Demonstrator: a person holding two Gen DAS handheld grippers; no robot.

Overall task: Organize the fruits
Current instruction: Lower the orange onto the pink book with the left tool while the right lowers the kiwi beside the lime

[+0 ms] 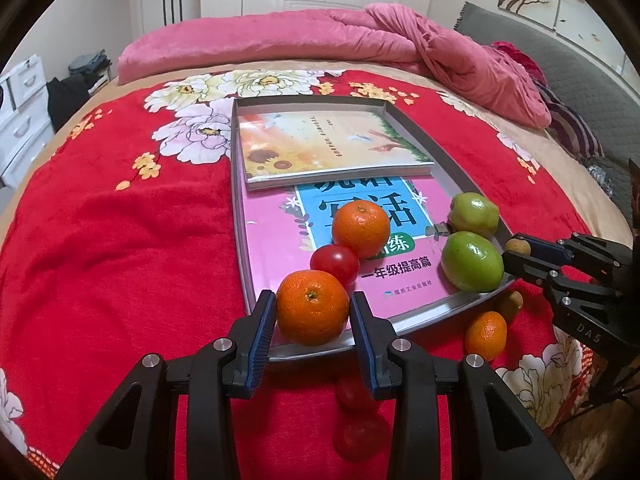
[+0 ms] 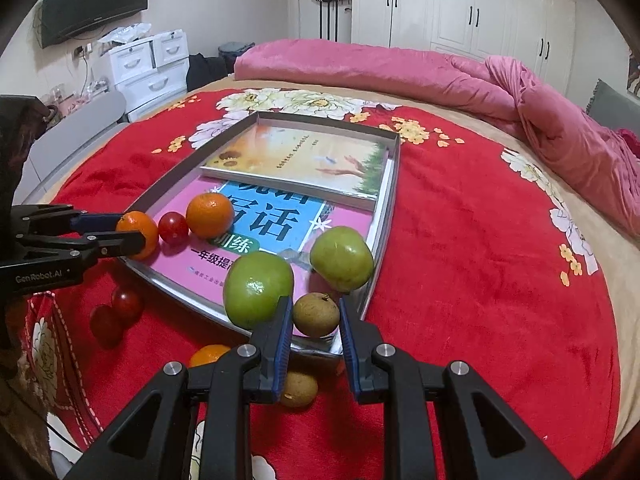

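Shiny metal tray, glossy paper book cover, plush red blanket.

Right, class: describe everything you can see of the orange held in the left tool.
The orange is a small round mandarin, bright orange with dimpled, slightly glossy peel and a small greenish stem scar facing up and toward the camera. It looks whole and unpeeled. The left tool grips it, a blue ribbed pad pressed on each side. It sits at the near edge of the metal tray, beside a red tomato; whether they touch is unclear.
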